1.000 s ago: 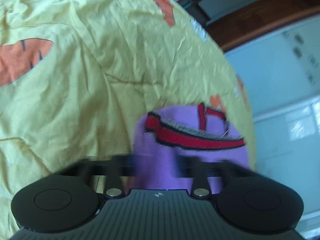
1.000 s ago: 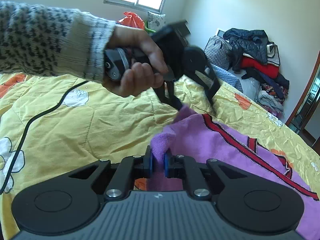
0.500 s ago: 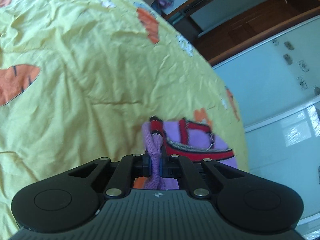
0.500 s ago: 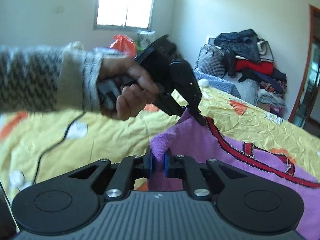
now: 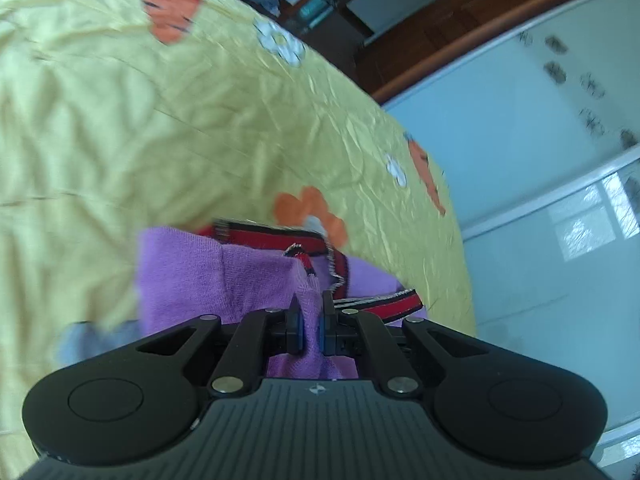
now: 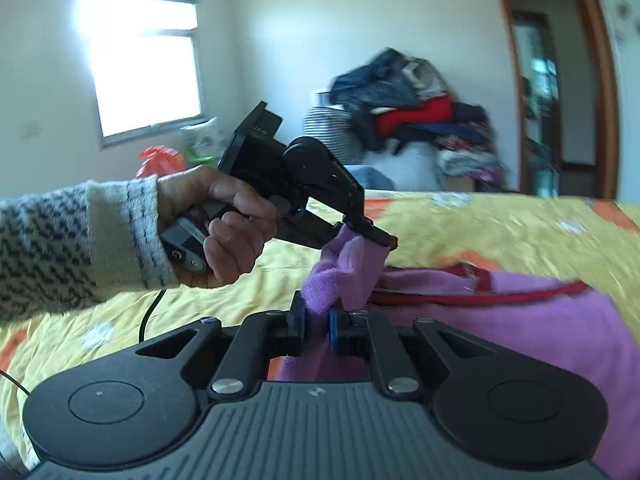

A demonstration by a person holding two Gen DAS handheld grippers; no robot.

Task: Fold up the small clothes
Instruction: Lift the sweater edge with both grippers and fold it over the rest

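Note:
A small purple knitted garment [image 5: 192, 276] with red and black striped trim [image 5: 276, 238] lies partly on the yellow bedsheet [image 5: 120, 120]. My left gripper [image 5: 310, 320] is shut on a bunched purple edge of it. In the right wrist view my right gripper [image 6: 318, 328] is shut on another purple edge of the garment [image 6: 540, 320], lifted off the bed. Just beyond it a hand in a patterned sleeve [image 6: 72, 240] holds the left gripper [image 6: 378, 238], pinching the cloth above the sheet [image 6: 480, 224]. The lifted edge spans the two grippers, close together.
The bed's far edge [image 5: 460, 220] drops off beside a pale blue wardrobe door [image 5: 540, 160]. A heap of clothes [image 6: 420, 116] stands past the bed near a wooden doorway [image 6: 560, 92]. A black cable [image 6: 150, 312] runs over the sheet at the left.
Both grippers have swept across the bed with the purple edge, folding it over the rest of the garment. The right gripper rolled, so the room now looks level. Both grips stay shut.

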